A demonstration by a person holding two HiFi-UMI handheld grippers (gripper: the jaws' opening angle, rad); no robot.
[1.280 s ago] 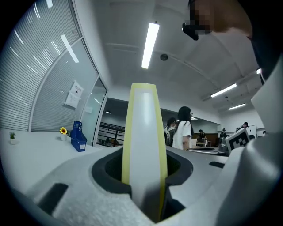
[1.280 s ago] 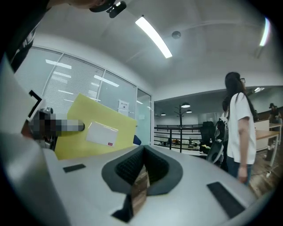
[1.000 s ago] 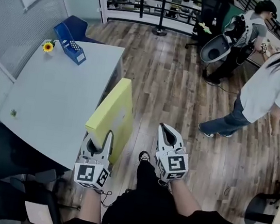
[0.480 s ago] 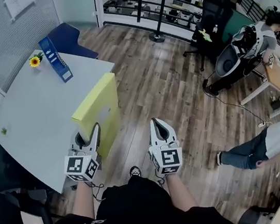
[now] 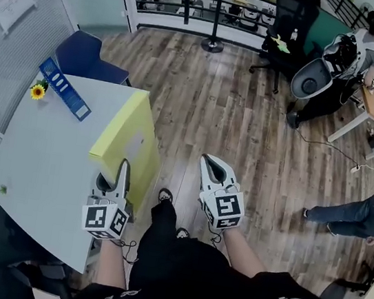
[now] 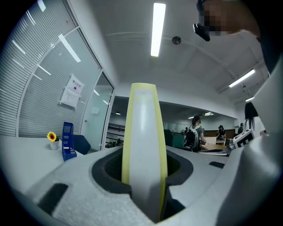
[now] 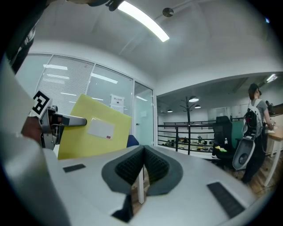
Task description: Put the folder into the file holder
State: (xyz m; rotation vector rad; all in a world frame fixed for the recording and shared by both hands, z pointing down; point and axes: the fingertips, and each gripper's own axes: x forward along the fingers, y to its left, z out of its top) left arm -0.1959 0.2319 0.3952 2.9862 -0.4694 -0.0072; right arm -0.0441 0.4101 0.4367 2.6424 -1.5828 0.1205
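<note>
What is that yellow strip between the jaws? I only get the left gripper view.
Observer: A folder, edge-on to you. The head view shows its broad face, with the left hand-held gripper clamped on its lower edge.
Visitor: Is the other one helping?
Observer: No. The right hand-held gripper is shut and empty, out over the floor.
Visitor: Anything on the folder?
Observer: A white label on its face.
</note>
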